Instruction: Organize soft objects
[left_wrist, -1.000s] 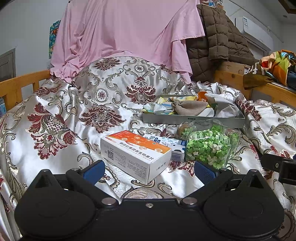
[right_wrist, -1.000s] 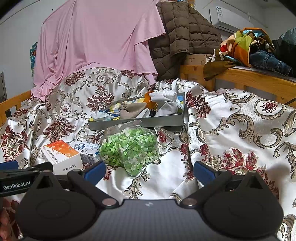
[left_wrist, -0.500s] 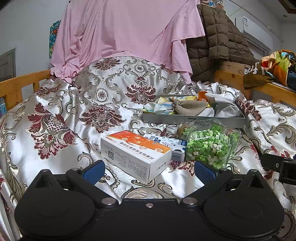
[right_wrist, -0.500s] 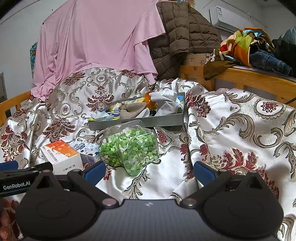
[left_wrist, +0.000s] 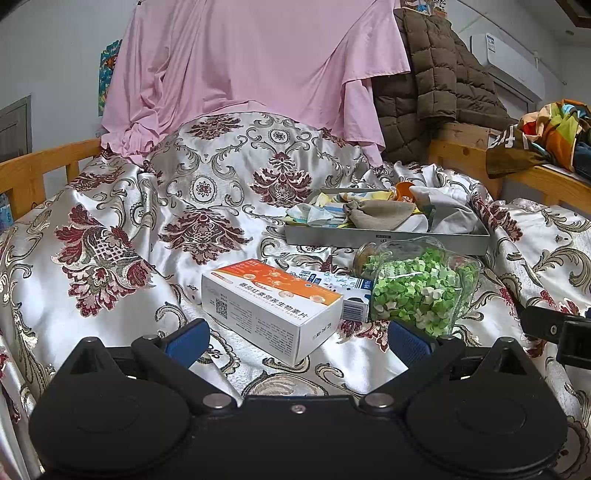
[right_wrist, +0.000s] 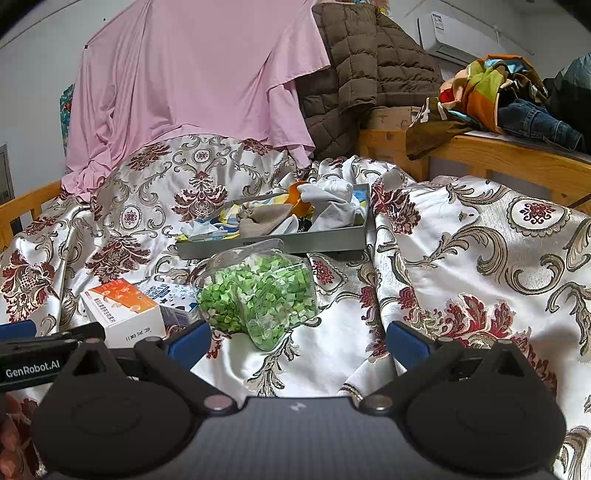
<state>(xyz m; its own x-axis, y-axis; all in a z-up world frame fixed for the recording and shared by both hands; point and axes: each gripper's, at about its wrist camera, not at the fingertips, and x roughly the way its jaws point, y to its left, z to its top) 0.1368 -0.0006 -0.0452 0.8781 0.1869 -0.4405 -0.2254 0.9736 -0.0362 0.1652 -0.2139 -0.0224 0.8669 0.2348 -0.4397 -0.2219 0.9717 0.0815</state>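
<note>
Bed cover: glossy satin cloth, smooth, woven floral pattern. Tray: matt grey metal, filled with soft crumpled cloth pieces. Jar: clear glossy plastic or glass, cannot be told; green paper stars seen inside. Orange-white box: smooth printed cardboard. Bed rail: varnished wood. Pink sheet: matt cloth. Brown jacket: quilted matt fabric.
</note>
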